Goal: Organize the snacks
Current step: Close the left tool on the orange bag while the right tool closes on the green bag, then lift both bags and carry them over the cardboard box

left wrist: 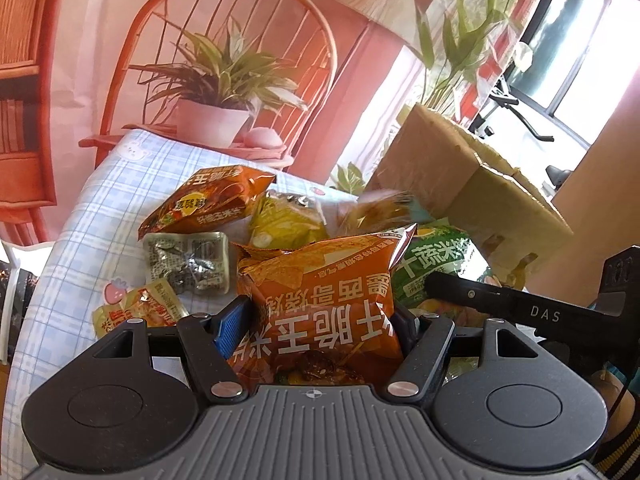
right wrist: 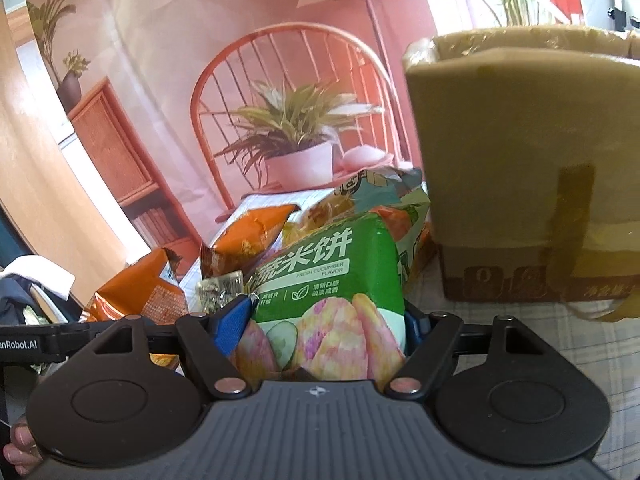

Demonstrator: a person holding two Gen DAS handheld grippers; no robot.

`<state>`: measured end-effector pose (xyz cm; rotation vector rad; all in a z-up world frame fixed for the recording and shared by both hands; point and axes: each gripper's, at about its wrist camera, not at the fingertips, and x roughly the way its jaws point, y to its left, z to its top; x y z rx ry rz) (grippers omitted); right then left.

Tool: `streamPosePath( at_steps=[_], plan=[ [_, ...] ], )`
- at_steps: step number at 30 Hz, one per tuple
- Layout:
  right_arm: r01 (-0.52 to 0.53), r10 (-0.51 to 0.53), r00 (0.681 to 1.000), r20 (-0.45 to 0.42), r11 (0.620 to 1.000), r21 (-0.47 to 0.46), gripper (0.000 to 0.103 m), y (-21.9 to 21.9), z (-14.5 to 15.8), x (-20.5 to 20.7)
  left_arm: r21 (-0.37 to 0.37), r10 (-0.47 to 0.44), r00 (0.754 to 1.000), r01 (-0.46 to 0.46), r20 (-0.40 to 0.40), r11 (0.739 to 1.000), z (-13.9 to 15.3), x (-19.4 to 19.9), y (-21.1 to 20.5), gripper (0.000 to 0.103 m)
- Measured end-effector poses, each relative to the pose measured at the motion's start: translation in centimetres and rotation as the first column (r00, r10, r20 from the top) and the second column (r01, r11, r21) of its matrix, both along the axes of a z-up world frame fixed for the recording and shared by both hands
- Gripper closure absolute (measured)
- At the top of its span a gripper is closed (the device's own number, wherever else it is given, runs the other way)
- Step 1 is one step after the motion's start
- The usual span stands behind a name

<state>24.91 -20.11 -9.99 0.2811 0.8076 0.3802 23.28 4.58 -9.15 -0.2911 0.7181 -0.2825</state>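
Both grippers are loaded, so the sorting looks under way rather than near its end. The left gripper [left wrist: 320, 328] has its jaws fairly wide and pressed on an orange bag [left wrist: 320, 300] of corn chips, which stands upright between the blue pads, left of the box [left wrist: 460, 168]. The right gripper [right wrist: 324, 328] likewise clamps a green bag [right wrist: 332, 280] of cucumber rice crackers, held upright just left of the box and near its front wall. The box is cardboard, its flaps up and taped, standing on the checked cloth [left wrist: 100, 200]; its inside is hidden in both views, so how many snacks are already in it I cannot tell. Left of the box, loose on the cloth, lie several more: a second orange bag [left wrist: 208, 204], a yellow bag [left wrist: 284, 220], a silver pack [left wrist: 188, 264], a small yellow sachet [left wrist: 136, 312] and a blurred packet [left wrist: 384, 208] right beside the box. If the box is where the snacks belong, which seems likely, the two held bags have yet to go in and at least five remain to be picked up after them. Most of the work looks left to do.
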Motion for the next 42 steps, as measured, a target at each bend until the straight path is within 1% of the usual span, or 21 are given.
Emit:
streamPosePath(
  at_steps=[6,9,15,20,26,31,36,40,42],
  plan=[
    [0.025,-0.025,0.999,0.035,1.000,0.015,0.027,-1.5,1.0,-0.1,0.006,-0.007,1.000,0.007,0.011,1.000,0.5,0.1,-0.5,0.030],
    [0.033,-0.034,0.999,0.035,0.999,0.019,0.027,-2.0,1.0,-0.2,0.001,0.002,1.000,-0.002,0.013,1.000,0.7,0.0,-0.5,0.030],
    [0.061,-0.062,0.998,0.026,0.997,0.049,0.027,-3.6,0.6,-0.5,0.017,0.009,1.000,-0.010,0.023,1.000,1.3,-0.2,-1.0,0.030],
    [0.082,-0.086,0.996,0.037,0.994,0.078,0.027,-4.8,0.9,-0.7,0.029,0.003,1.000,-0.004,0.028,1.000,1.8,0.0,-1.5,0.030],
    [0.086,-0.094,0.993,0.076,0.991,0.101,0.027,-5.7,2.2,-0.8,0.040,-0.024,0.997,0.021,0.073,0.999,3.5,0.6,-2.2,0.030],
    [0.075,-0.091,0.987,0.136,0.990,0.119,0.027,-6.4,4.5,-1.1,0.042,-0.051,0.991,0.046,0.126,0.998,5.9,1.5,-3.2,0.030],
    [0.077,-0.104,0.968,0.229,0.989,0.126,0.027,-8.2,8.4,-1.2,0.031,-0.076,0.981,0.072,0.179,0.997,9.0,2.4,-5.2,0.030],
    [0.101,-0.123,0.950,0.286,0.991,0.091,0.027,-10.6,12.0,-0.1,0.008,-0.114,0.970,0.115,0.216,0.993,11.8,3.9,-8.4,0.030],
    [0.126,-0.139,0.939,0.314,0.990,0.062,0.027,-12.0,13.7,0.9,0.004,-0.146,0.959,0.149,0.241,0.989,13.2,5.1,-10.4,0.030]
  ],
)
